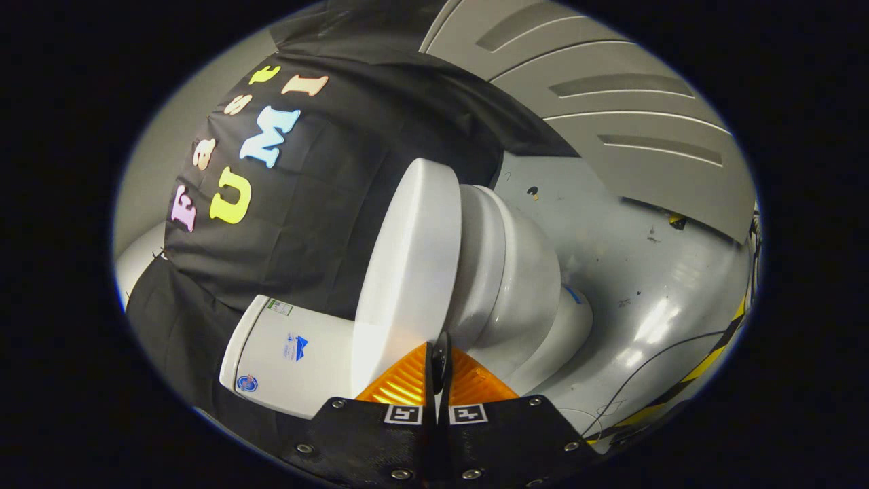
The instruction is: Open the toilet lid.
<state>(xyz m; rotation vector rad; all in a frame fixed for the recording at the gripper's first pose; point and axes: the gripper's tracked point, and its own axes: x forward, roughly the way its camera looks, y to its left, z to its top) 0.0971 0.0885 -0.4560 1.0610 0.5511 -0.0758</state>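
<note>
Gripper view, rolled hard to one side, so the floor runs up one side of the scene. Fingers (440,353) drawn together, only a thin slit between the tips; nothing can be made out clamped in the slit, though the tips sit right at the edge of the toilet lid (407,272), so I cannot rule out a pinch on its rim. Lid lies just ahead of the tips and slightly to one side of them, broad white top face turned toward the camera. A wedge-shaped gap shows between lid and the seat and bowl (523,285) beyond it, so the lid is judged partly lifted, not yet swung back. Cistern (292,356) sits next to the fingers on the lid's hinge side, backed by the black cloth wall (319,204). Grey floor (624,258) beyond the bowl, with a thin cable (669,346) and striped tape (713,353) along it. Step in hand: the lifting stroke, roughly midway. Next move calls for carrying the lid edge on through its arc toward the cistern, following the hinge rather than pushing straight, and easing off before the lid strikes the cistern.
</note>
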